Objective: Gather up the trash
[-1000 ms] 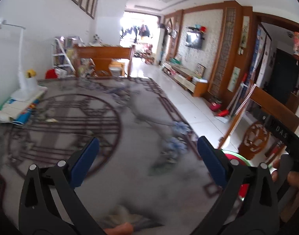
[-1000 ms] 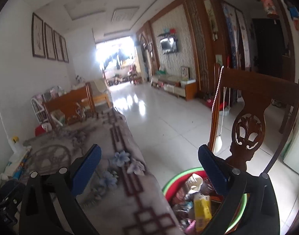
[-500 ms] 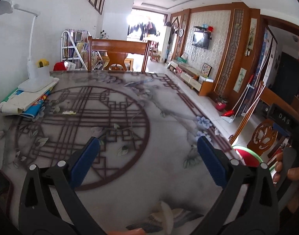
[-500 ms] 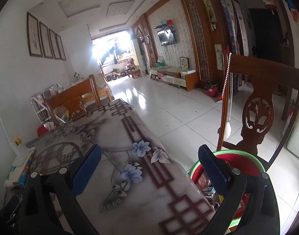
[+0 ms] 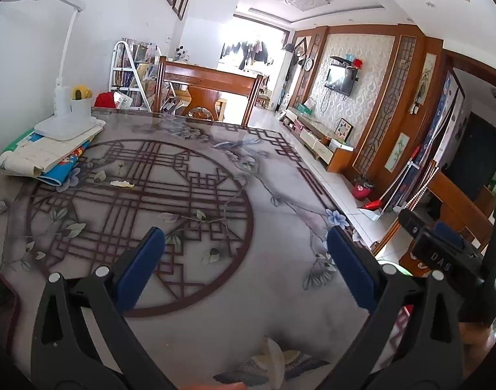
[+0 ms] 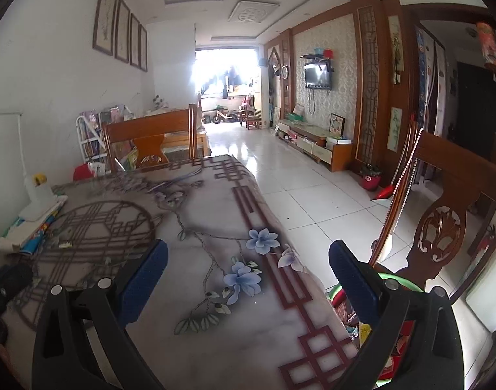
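The desk [image 5: 189, 299] lies bare across its middle. A lamp base [image 5: 66, 126] on stacked papers [image 5: 43, 159] blocks its far left corner; a carved chair [image 6: 443, 227] and bin [image 6: 400, 282] crowd its right edge.

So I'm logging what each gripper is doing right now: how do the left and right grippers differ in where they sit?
The left gripper hangs over the middle of the table, above its round lattice print, while the right gripper sits at the table's edge, its outer finger over the green-rimmed trash bin on the floor. A small pale scrap lies far ahead of the left gripper; the right faces flower print and floor tiles. Both are open and hold nothing.
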Demonstrator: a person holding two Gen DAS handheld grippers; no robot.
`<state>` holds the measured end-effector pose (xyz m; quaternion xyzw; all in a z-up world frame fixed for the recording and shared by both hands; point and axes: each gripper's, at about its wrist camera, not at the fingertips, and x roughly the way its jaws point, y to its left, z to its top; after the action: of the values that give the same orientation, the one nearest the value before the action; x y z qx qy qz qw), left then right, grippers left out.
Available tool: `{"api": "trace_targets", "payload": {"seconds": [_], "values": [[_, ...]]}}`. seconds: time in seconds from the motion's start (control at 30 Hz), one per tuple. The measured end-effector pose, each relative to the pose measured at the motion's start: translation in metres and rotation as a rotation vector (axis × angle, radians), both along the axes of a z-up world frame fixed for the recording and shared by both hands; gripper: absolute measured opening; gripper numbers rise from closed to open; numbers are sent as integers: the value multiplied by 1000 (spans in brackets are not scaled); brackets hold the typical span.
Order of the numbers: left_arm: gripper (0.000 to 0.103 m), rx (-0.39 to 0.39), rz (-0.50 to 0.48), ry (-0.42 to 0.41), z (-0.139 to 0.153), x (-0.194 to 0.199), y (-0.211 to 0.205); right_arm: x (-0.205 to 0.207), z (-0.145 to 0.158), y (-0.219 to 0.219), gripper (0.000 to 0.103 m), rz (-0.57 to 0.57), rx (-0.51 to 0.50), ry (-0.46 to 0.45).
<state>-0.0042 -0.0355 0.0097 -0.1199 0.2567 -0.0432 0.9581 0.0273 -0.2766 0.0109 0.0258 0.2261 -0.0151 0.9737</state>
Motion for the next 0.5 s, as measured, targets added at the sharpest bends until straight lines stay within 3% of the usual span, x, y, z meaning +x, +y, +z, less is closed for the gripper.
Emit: {"api": "trace_targets", "payload": {"seconds": [0.5], "values": [[98, 1, -16, -1, 1, -1, -1, 1, -3, 1, 95, 7, -1, 30]]}}
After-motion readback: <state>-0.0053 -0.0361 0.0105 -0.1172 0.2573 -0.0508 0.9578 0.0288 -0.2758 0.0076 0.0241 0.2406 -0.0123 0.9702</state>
